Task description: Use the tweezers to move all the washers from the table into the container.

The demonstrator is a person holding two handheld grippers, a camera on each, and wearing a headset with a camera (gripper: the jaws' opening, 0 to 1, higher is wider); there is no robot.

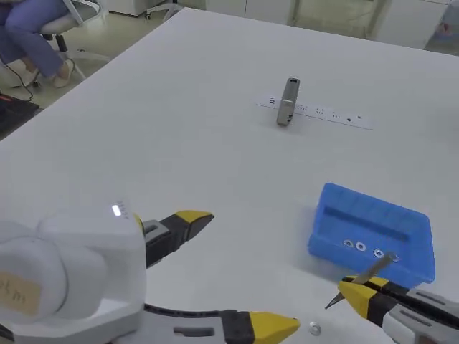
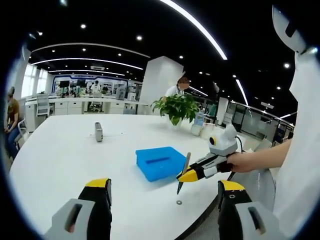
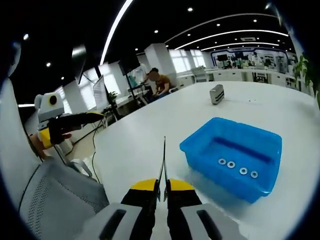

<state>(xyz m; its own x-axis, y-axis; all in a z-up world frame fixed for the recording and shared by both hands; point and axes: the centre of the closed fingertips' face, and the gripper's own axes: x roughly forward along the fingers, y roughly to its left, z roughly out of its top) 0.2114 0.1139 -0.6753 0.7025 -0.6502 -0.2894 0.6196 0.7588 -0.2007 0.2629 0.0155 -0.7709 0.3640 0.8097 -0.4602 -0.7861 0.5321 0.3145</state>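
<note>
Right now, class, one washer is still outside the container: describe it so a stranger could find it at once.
Start at the white table and find the blue container on it. Just off its near side, on bare tabletop by the tip of the tweezers, lies a small silver washer. The other washers lie inside the container; this one lies alone outside.

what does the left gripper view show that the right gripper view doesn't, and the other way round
left gripper view: a loose washer on the table near the tip of the tweezers, and the right gripper seen from outside. right gripper view: four washers in a row inside the container. both: the blue container, the tweezers clamped in the right gripper, and the grey device farther back on the table.
</note>
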